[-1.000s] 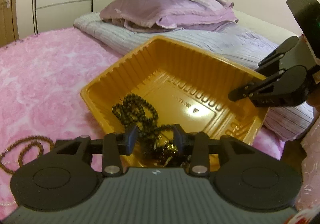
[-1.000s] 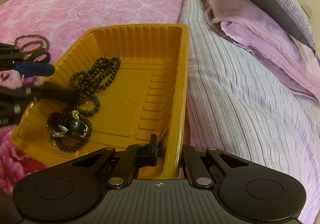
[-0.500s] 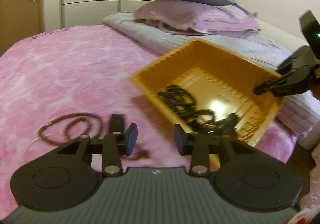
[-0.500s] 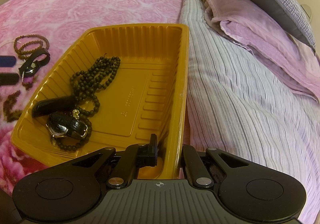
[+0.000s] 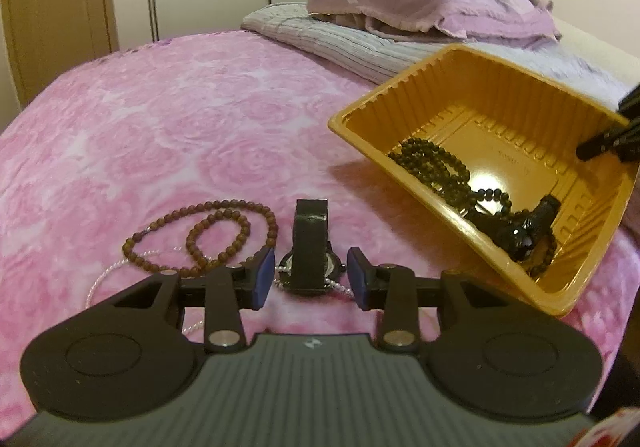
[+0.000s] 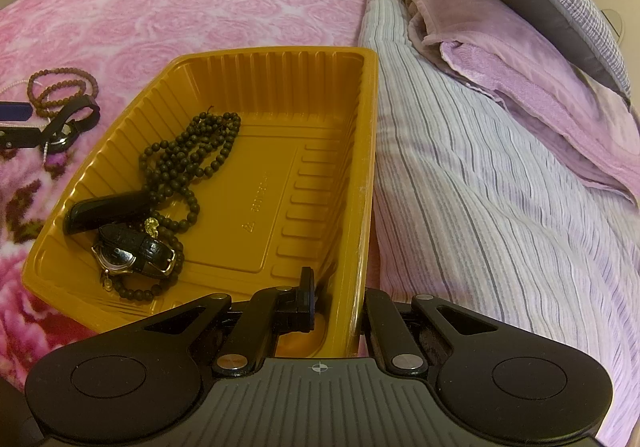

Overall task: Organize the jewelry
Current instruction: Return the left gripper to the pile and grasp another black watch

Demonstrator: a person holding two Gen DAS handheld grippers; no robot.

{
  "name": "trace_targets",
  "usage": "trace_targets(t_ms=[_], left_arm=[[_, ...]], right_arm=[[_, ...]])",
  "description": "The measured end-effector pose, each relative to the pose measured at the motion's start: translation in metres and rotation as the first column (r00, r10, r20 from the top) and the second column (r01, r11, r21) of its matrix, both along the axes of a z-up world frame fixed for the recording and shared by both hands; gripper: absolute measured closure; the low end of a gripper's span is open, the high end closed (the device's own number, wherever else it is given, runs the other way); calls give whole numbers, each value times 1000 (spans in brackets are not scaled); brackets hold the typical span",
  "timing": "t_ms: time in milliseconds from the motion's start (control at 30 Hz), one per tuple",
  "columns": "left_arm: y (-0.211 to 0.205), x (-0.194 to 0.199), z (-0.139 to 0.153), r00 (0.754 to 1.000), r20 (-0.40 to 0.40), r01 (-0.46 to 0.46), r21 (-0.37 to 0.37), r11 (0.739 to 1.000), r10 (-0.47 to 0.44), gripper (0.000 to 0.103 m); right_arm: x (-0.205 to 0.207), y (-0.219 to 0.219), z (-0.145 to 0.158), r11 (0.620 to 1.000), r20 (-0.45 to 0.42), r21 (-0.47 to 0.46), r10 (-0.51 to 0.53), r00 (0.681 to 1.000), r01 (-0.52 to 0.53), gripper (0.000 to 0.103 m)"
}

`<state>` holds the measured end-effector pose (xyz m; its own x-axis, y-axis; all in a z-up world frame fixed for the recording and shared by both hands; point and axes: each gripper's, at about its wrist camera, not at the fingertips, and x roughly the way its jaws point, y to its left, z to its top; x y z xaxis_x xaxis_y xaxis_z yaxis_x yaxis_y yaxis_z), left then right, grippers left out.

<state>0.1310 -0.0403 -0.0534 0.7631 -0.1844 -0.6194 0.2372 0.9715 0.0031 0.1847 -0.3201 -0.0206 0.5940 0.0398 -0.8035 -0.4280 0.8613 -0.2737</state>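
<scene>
The left gripper (image 5: 311,274) has swung out of the tray (image 5: 404,85) and now sits low over the pink blanket (image 5: 168,119), its jaws wide on either side of a black watch (image 5: 310,247) that stands on its strap, touching neither pad. That reads as one item just delivered and the next pick lined up. Just beside the watch on the left lie brown beads (image 5: 212,235), with a thin pearl strand (image 5: 108,275) running under both.

The right gripper (image 6: 338,305) pinches the tray's near wall, one finger inside and one outside, holding it tipped up against the striped quilt (image 6: 480,187).

In the tray (image 6: 280,63), gathered at its low end, are dark beads (image 6: 188,155), a leather-strap watch (image 6: 132,251) and a glossy black strap or case (image 6: 106,211); which, I cannot tell. The rest of the floor is bare, so there is room for the three pieces outside.
</scene>
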Motion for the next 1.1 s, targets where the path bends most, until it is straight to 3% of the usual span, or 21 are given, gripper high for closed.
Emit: trace_targets(t_ms=[467, 567, 800, 1100], left_arm=[[1, 21, -7, 1000, -21, -1, -2, 1000, 1, 68], [-2, 31, -8, 1000, -30, 2, -1, 1000, -2, 78], [-8, 43, -12, 999, -51, 12, 12, 1000, -11, 84], [-5, 35, -1, 999, -32, 17, -7, 1000, -17, 85]], right_arm=[[1, -2, -1, 1000, -4, 4, -2, 1000, 3, 97], [1, -2, -1, 1000, -5, 4, -3, 1000, 3, 97], [1, -2, -1, 1000, -4, 3, -2, 1000, 2, 97], [2, -3, -2, 1000, -4, 2, -2, 1000, 2, 97]])
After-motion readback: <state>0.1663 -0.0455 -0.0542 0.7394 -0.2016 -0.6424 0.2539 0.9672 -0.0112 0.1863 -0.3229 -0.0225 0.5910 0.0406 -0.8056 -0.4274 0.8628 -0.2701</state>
